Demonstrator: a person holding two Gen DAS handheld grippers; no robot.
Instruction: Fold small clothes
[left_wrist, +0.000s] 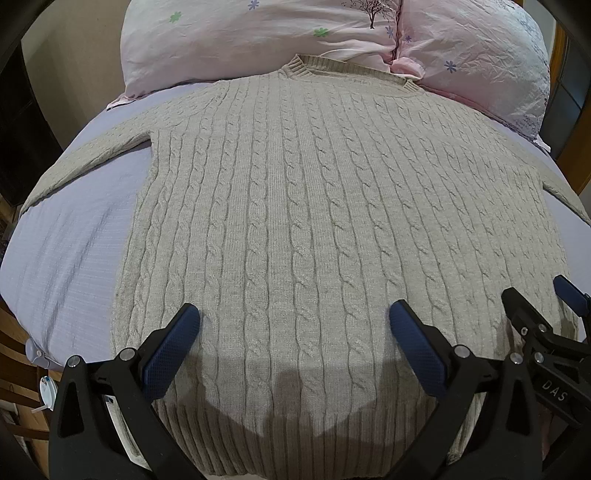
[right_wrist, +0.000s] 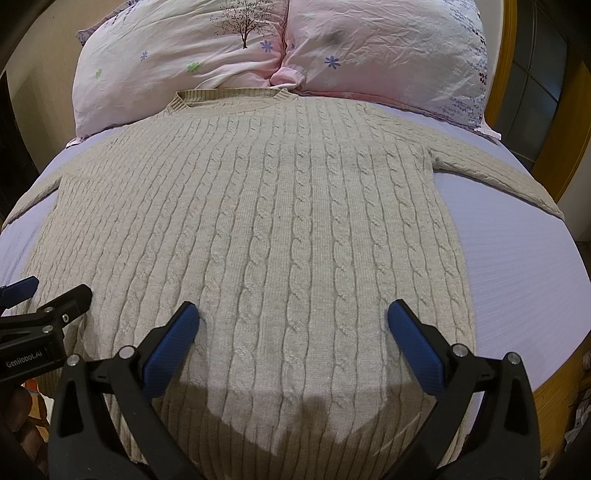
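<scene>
A beige cable-knit sweater (left_wrist: 295, 206) lies flat on a lilac bed sheet (left_wrist: 81, 236), collar at the far end by the pillows, both sleeves spread out to the sides. It also shows in the right wrist view (right_wrist: 266, 221). My left gripper (left_wrist: 295, 321) is open and empty, hovering above the hem on the sweater's left half. My right gripper (right_wrist: 293, 317) is open and empty above the hem on the right half. Each gripper shows in the other's view: the right one (left_wrist: 535, 314) and the left one (right_wrist: 48, 299).
Two pink flowered pillows (left_wrist: 332, 33) lie at the head of the bed, touching the collar. The sheet (right_wrist: 524, 280) drops off at the left and right bed edges. A wooden frame (right_wrist: 554, 155) stands to the right; small objects (left_wrist: 40, 373) lie off the left edge.
</scene>
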